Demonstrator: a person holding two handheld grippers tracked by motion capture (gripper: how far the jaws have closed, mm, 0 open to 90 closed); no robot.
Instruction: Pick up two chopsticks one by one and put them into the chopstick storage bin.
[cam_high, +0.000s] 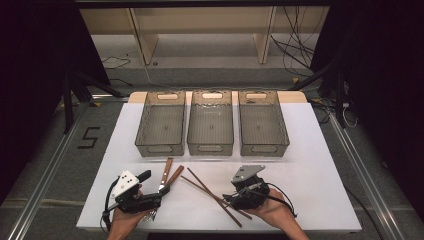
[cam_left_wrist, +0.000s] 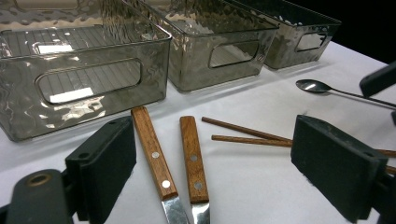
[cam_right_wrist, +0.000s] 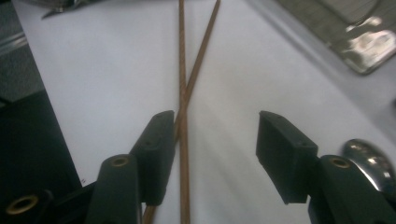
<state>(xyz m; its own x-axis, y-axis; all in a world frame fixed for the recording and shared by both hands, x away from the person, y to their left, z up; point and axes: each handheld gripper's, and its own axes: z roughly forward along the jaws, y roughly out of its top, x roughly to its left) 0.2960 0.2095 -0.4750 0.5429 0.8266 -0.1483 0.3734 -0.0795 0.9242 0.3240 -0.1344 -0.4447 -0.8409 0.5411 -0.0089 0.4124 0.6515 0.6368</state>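
A: High view. What writing can be read?

B: A dark "5" (cam_high: 88, 137) marked on the floor left of the table (cam_high: 320, 200). Nothing else is legible.

A: And the containers?

B: Three smoky clear bins stand side by side at the far half: left bin (cam_high: 161, 123), middle bin (cam_high: 210, 122), right bin (cam_high: 262, 122). Each shows only its ribbed floor. Nearer lie two wood-handled knives (cam_high: 169, 176) and a pair of brown chopsticks (cam_high: 212, 196), crossed. The left gripper (cam_high: 150, 176) sits by the knives; the right gripper (cam_high: 229, 199) sits at the chopsticks' near end.

A: Left gripper view?

B: The left jaws stand wide, nothing pressed; the knife handles (cam_left_wrist: 154, 154) lie on the table between them. A spoon (cam_left_wrist: 314, 86) rests far right, near the right bin (cam_left_wrist: 299, 37).

A: Right gripper view?

B: The jaws stand about half apart. The chopsticks (cam_right_wrist: 183, 93) run between them, just beside one pad, not pinched. The spoon's bowl (cam_right_wrist: 369, 163) lies at the near right.
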